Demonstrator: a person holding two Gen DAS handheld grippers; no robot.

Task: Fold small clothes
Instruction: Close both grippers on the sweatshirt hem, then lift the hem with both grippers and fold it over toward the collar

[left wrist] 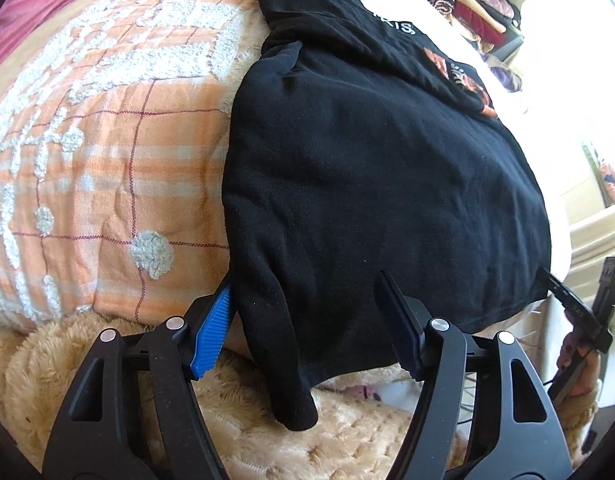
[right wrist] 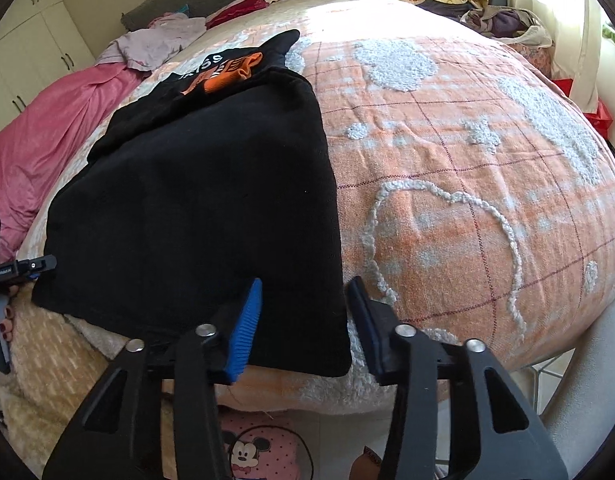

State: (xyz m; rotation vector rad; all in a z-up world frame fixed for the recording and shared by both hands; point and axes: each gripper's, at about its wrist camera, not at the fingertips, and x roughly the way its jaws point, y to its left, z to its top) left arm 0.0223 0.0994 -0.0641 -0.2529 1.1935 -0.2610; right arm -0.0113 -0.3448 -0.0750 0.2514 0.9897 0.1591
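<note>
At the left near corner of the black shirt (left wrist: 367, 160), the left gripper (left wrist: 304, 280) points steeply down with its jaws released and standing wide. A loose tongue of hem hangs between them over the near edge of the bed (left wrist: 107, 140). The blue pad (left wrist: 211, 332) sits just at the cloth's left border, and no pinch is visible. I judge the step in hand to be taking both near corners so the lower half can be carried over toward the printed chest. For a good grip here, gather both layers of that drooping fold, not only the top one, and bite well in from the edge so it cannot slip free.

The shirt lies along the near edge of the bed on the orange checked blanket. Its sides are already turned in, and its body is flat and fairly smooth in the middle.

At the right near corner, the right gripper (right wrist: 306, 280) is also unclenched in its own view. One pad rests over the cloth, and the other is just beside the shirt's right edge, over the blanket. Shift it slightly left before closing, or it may catch blanket pile along with the shirt. Then lift both corners evenly so the fold line stays straight.
</note>
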